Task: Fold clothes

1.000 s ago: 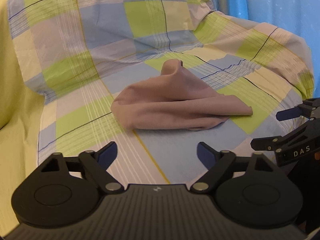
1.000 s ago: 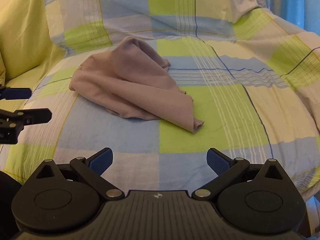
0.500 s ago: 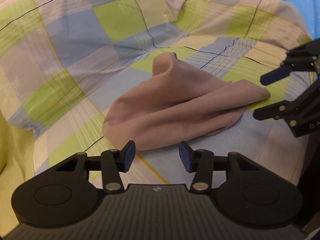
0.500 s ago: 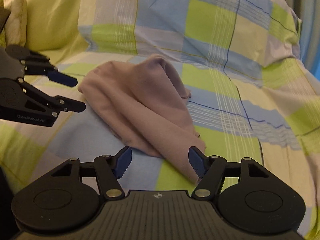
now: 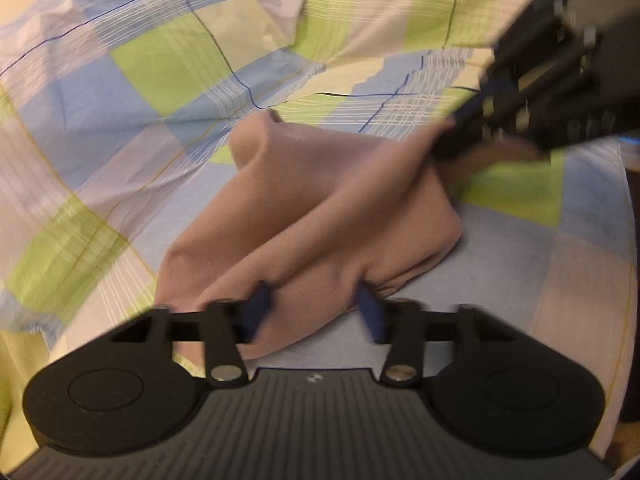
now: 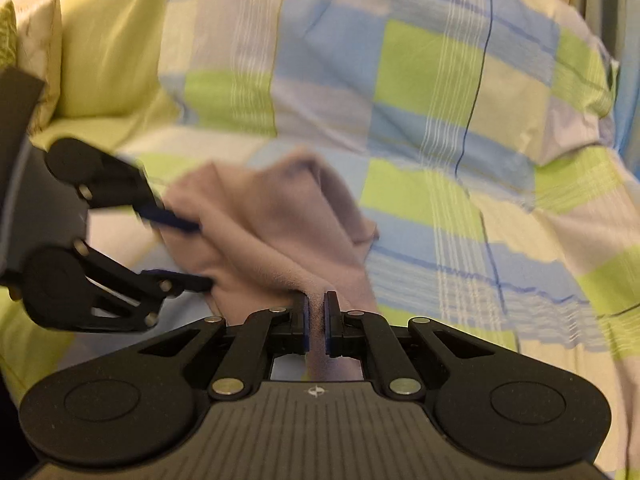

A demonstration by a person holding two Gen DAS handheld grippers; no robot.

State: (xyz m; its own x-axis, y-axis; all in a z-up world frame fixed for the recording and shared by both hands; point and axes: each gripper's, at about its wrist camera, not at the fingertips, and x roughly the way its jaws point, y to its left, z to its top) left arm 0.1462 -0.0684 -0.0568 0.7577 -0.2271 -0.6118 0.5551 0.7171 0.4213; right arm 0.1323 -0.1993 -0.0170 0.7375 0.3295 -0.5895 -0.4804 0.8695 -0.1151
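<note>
The pinkish-mauve garment point(image 5: 320, 216) sits bunched up in the middle of both frames, on a checked green, blue and cream bedsheet point(image 5: 168, 64). The right tool point(image 6: 316, 322) has its fingers pinched together on a fold of the cloth at the bottom centre of its view. The left tool point(image 5: 312, 312) has its blue pads still apart, with cloth between them. No readable writing anywhere, just a small logo mark on each tool body. Both shots are motion-blurred, so the garment's type is hard to make out.
</note>
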